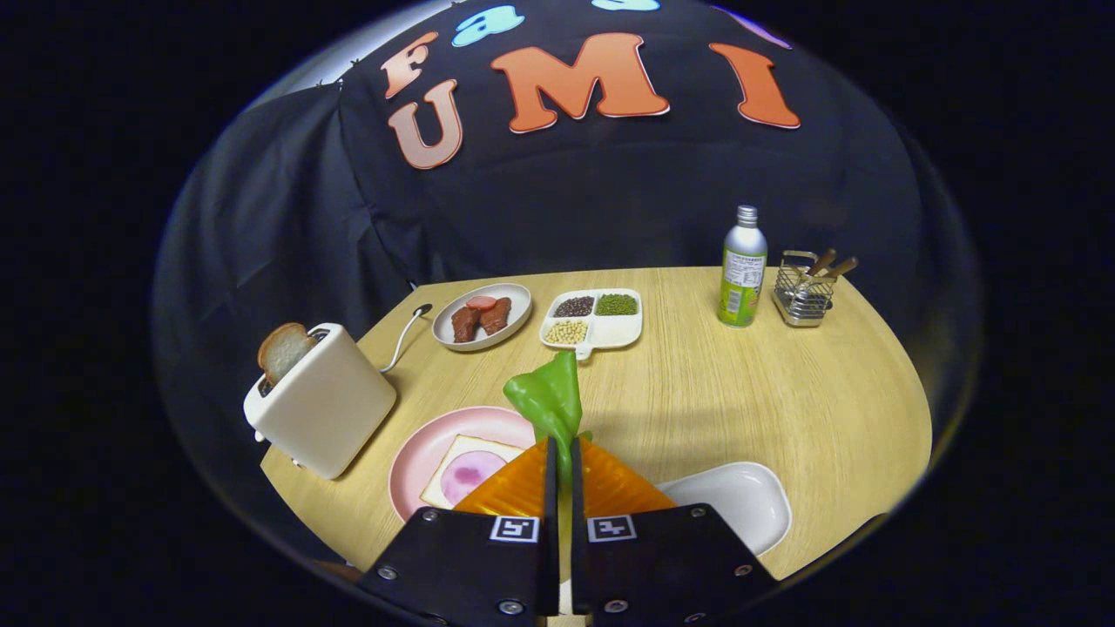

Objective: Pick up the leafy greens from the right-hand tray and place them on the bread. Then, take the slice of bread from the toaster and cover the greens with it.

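The gripper (562, 453) is clamped on the leafy greens (549, 402): both fingers are pinched nearly together with the leaf stem between them, and the leaf stands up just ahead of the tips. The grip is low on the leaf, which leaves most of the blade free to drape when it is let go.

The white tray (740, 501) on the right side sits just beside the fingers and looks empty, so the pick seems done. The carry to the bread is judged to be the step in hand.

The target is the bread slice (466, 475) with a pink filling, lying flat on the pink plate (427, 448) just left of the fingers and partly hidden behind them. The leaf is not yet over it.

The toaster (322, 405) stands left of the plate, close by. The second slice of bread (283, 348) pokes out of its slot, upright with its top exposed, so it is likely an easy pinch from above later.

Farther back, well apart from the work area, are a plate of meat (482, 316), a divided dish of beans (594, 318), a bottle (743, 266) and a wire caddy (806, 292).

Risk: the leaf is light and floppy and may land off-centre or cling to a finger on release.
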